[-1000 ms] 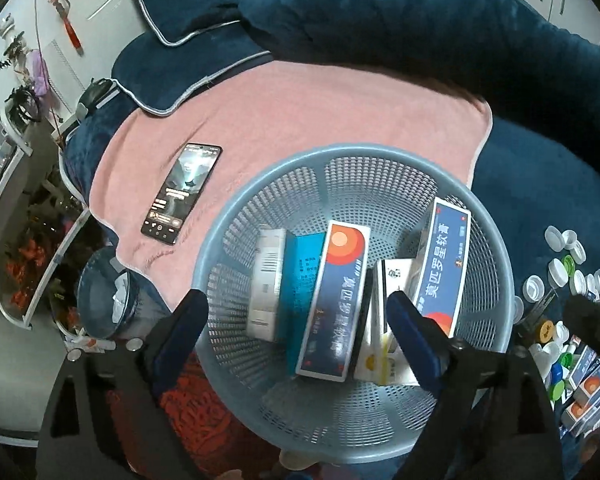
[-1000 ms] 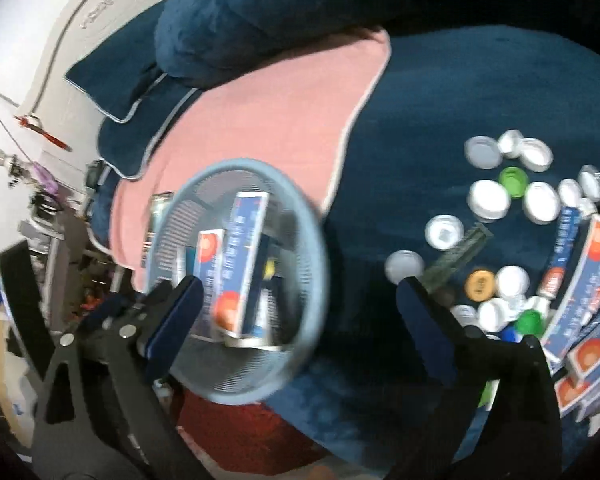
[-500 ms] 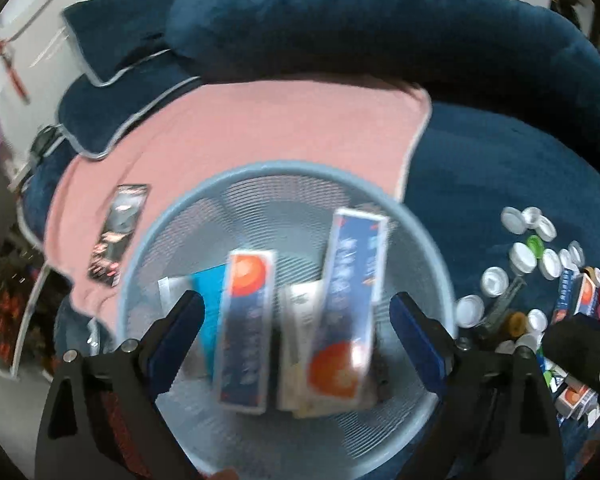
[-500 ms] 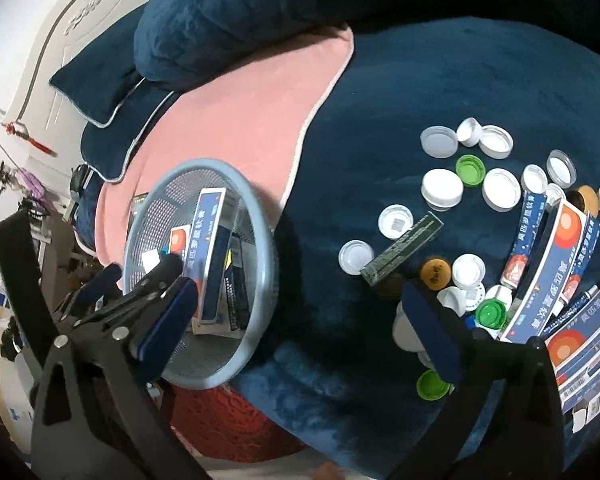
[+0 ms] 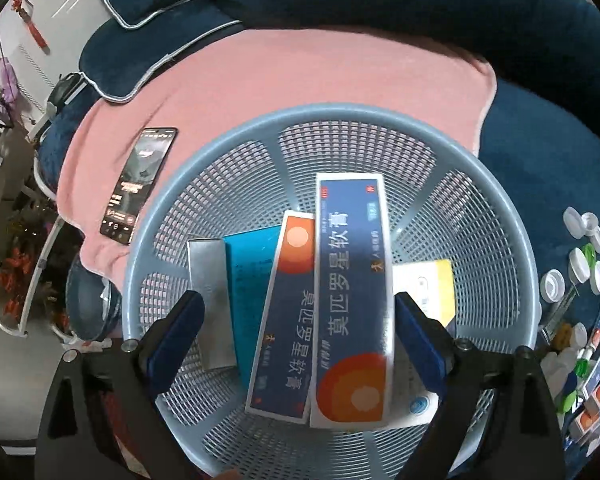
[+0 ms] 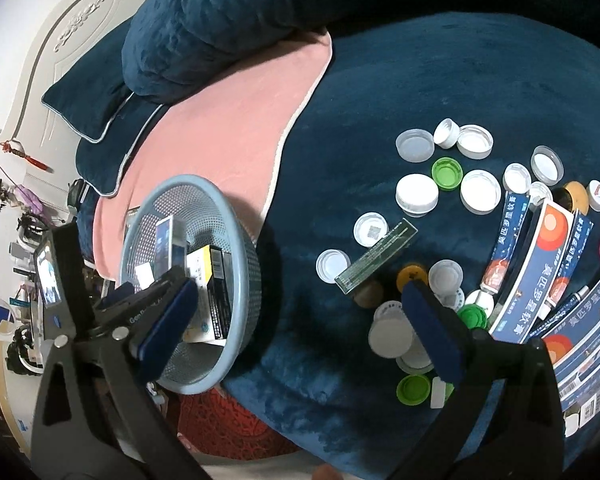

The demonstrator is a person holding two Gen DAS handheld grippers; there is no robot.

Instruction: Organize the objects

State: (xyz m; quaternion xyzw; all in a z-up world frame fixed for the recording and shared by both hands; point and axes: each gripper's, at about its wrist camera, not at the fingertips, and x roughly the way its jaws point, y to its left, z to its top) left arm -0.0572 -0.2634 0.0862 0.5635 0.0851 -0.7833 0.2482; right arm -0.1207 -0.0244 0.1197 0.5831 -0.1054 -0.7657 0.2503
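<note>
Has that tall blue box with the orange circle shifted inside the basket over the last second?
Yes. The blue box leaned against the basket wall on the right, beyond the white and yellow box; now it lies left of that, beside the other blue box.

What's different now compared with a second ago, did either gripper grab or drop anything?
Neither took hold of anything: the left gripper and right gripper are open and empty, as before. The left view has drawn closer over the basket; the right has swung toward the bottle caps. The boxes stayed in the basket, the phone on the pink towel.
</note>
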